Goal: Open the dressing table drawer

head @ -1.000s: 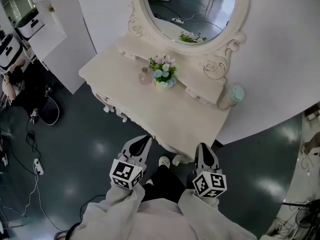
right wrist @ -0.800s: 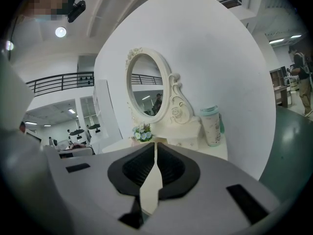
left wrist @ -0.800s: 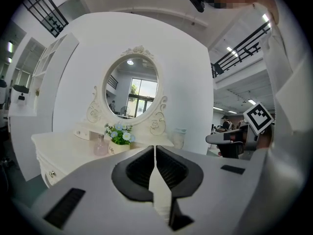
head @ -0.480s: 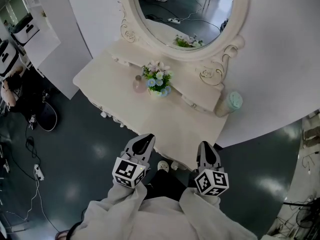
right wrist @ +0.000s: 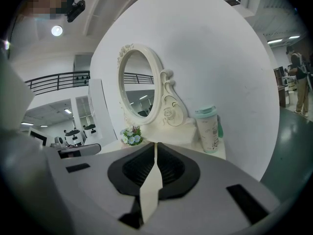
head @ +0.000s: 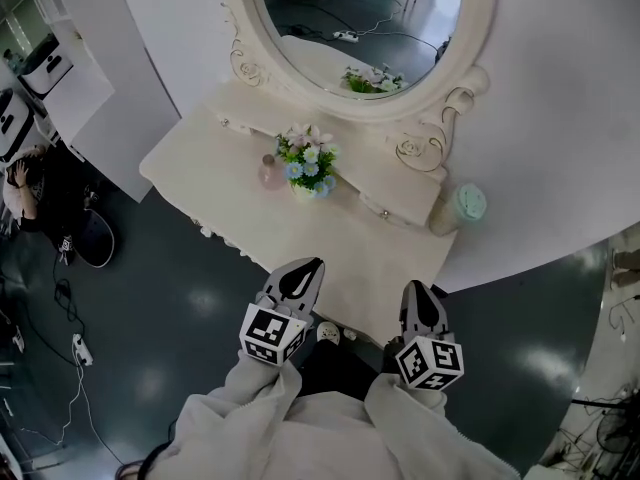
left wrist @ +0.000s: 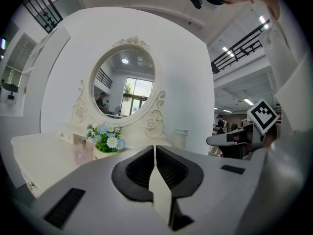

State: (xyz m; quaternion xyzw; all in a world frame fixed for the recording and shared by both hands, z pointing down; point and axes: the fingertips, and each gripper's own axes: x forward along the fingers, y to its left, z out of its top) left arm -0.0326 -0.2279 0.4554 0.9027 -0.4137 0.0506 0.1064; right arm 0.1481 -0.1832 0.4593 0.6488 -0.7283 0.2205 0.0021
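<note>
Right gripper view: mint-lidded cup (right wrist: pixel 208 129) on dressing table (right wrist: pixel 217 152), print illegible

Small flower bouquet (head: pixel 306 158) just beside a pink bottle (head: pixel 268 172), mint-lidded cup (head: pixel 462 206) well apart from both

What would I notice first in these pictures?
Probably the big oval mirror with its curly white frame, at the back of the white dressing table. Then the little pot of flowers in front of it, and the left gripper and right gripper, both shut, near the table's front edge.
</note>
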